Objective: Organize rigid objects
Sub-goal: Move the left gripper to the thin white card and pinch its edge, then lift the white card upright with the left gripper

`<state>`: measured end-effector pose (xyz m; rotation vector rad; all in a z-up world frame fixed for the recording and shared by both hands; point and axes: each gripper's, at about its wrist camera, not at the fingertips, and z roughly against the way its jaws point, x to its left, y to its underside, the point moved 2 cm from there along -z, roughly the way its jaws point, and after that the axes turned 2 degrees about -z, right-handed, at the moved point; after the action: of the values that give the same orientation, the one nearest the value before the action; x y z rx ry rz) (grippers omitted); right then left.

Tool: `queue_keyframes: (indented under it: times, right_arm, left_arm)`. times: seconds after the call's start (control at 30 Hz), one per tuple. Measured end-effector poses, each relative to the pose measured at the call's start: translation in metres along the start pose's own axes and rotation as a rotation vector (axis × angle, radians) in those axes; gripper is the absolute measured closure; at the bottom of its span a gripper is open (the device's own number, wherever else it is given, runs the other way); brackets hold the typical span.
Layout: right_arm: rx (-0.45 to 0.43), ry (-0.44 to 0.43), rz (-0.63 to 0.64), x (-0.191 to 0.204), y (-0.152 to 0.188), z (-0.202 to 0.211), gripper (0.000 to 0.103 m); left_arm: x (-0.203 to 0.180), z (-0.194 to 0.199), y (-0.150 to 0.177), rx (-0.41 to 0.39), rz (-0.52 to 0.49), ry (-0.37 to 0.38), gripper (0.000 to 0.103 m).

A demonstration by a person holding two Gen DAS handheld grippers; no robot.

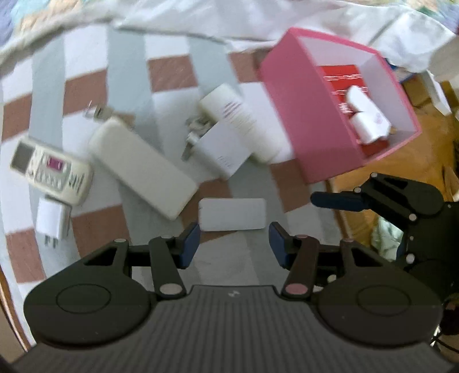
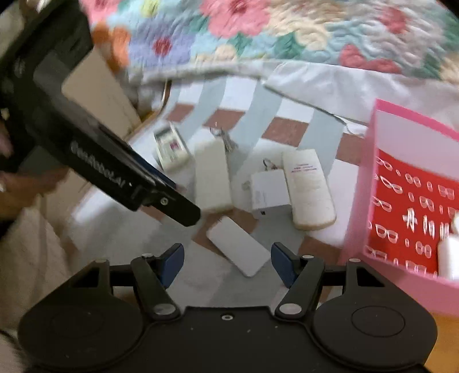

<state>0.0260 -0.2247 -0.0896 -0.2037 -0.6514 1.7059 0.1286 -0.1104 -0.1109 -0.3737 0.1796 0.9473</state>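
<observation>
Several white rigid objects lie on a striped cloth. A flat white power bank (image 1: 232,214) (image 2: 238,245) lies just ahead of both grippers. My left gripper (image 1: 233,244) is open and empty above it. My right gripper (image 2: 226,262) is open and empty too; it shows in the left wrist view (image 1: 338,200) beside the pink box (image 1: 304,114) (image 2: 370,183). The box holds two white chargers (image 1: 367,120) on a red lining. A long white case (image 1: 143,166) (image 2: 212,175), a remote (image 1: 51,169) (image 2: 170,149), a white adapter (image 1: 221,149) (image 2: 269,192) and another case (image 1: 243,120) (image 2: 309,189) lie further off.
A small white plug (image 1: 53,221) lies at the left below the remote. A floral quilt (image 2: 258,31) and white sheet (image 1: 258,17) border the far side. Wooden floor (image 1: 396,169) shows right of the box. The left gripper's body (image 2: 86,143) crosses the right wrist view.
</observation>
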Motion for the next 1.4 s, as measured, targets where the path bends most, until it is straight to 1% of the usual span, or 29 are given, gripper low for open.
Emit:
queue_keyframes:
  times: [0.13, 0.2, 0.3, 0.4, 0.47, 0.5, 0.53, 0.57, 0.6, 0.63, 0.67, 0.8, 0.9, 0.97, 1.0, 1.07, 1.17, 1.23, 1.3, 1.33, 1.4]
  right_arm:
    - [0.038, 0.047, 0.220, 0.018, 0.006, -0.025, 0.031]
    - [0.053, 0.069, 0.295, 0.023, 0.010, -0.037, 0.031]
    - [0.068, 0.101, 0.369, 0.024, 0.013, -0.054, 0.031]
    - [0.110, 0.135, 0.403, 0.020, 0.012, -0.072, 0.031]
    - [0.105, 0.116, 0.380, 0.014, 0.008, -0.075, 0.028]
    - [0.113, 0.100, 0.352, 0.010, 0.005, -0.076, 0.029]
    - [0.131, 0.082, 0.308, 0.005, 0.003, -0.078, 0.031]
    - [0.147, 0.055, 0.256, 0.002, 0.000, -0.078, 0.040]
    - [0.148, 0.046, 0.212, -0.001, -0.002, -0.076, 0.047]
    - [0.155, 0.053, 0.187, -0.002, -0.004, -0.075, 0.052]
    - [0.165, 0.057, 0.157, -0.003, -0.005, -0.074, 0.053]
    - [0.143, 0.068, -0.066, -0.010, -0.004, -0.069, 0.055]
    - [0.128, 0.067, -0.237, -0.014, 0.004, -0.065, 0.055]
    - [0.119, 0.051, -0.319, -0.014, 0.010, -0.062, 0.056]
    - [0.116, 0.046, -0.345, -0.013, 0.014, -0.061, 0.057]
    - [0.109, 0.055, -0.335, -0.009, 0.019, -0.060, 0.058]
    - [0.109, 0.061, -0.245, 0.001, 0.019, -0.063, 0.054]
    - [0.111, 0.064, -0.186, 0.005, 0.017, -0.064, 0.054]
    - [0.104, 0.062, -0.169, 0.004, 0.016, -0.064, 0.054]
    - [0.099, 0.062, -0.172, 0.003, 0.016, -0.064, 0.055]
    - [0.087, 0.073, -0.173, 0.002, 0.015, -0.064, 0.060]
  left_arm:
    - [0.017, -0.023, 0.013, 0.000, 0.054, -0.018, 0.051]
    - [0.024, -0.035, 0.017, 0.005, 0.080, -0.014, 0.053]
    - [0.033, -0.050, 0.021, 0.013, 0.142, 0.030, 0.054]
    - [0.037, -0.060, 0.022, 0.025, 0.206, 0.090, 0.055]
    - [0.039, -0.064, 0.023, 0.015, 0.238, 0.109, 0.055]
    - [0.039, -0.066, 0.023, 0.011, 0.249, 0.112, 0.055]
    - [0.040, -0.069, 0.024, 0.006, 0.267, 0.124, 0.057]
    - [0.042, -0.071, 0.025, 0.005, 0.286, 0.135, 0.058]
    - [0.044, -0.072, 0.026, 0.004, 0.308, 0.145, 0.058]
    - [0.046, -0.072, 0.026, -0.008, 0.330, 0.154, 0.060]
    - [0.047, -0.072, 0.026, -0.013, 0.343, 0.160, 0.061]
    - [0.053, -0.075, 0.027, -0.026, 0.404, 0.195, 0.066]
    - [0.053, -0.076, 0.027, -0.043, 0.416, 0.193, 0.073]
    - [0.050, -0.078, 0.025, -0.058, 0.402, 0.184, 0.085]
    - [0.049, -0.079, 0.025, -0.064, 0.394, 0.181, 0.088]
    - [0.046, -0.081, 0.025, -0.074, 0.375, 0.171, 0.090]
    - [0.042, -0.077, 0.026, -0.098, 0.357, 0.180, 0.093]
    - [0.038, -0.073, 0.025, -0.118, 0.334, 0.183, 0.094]
    - [0.034, -0.070, 0.025, -0.128, 0.308, 0.188, 0.095]
    - [0.033, -0.070, 0.025, -0.126, 0.305, 0.200, 0.095]
    - [0.029, -0.073, 0.025, -0.098, 0.297, 0.248, 0.095]
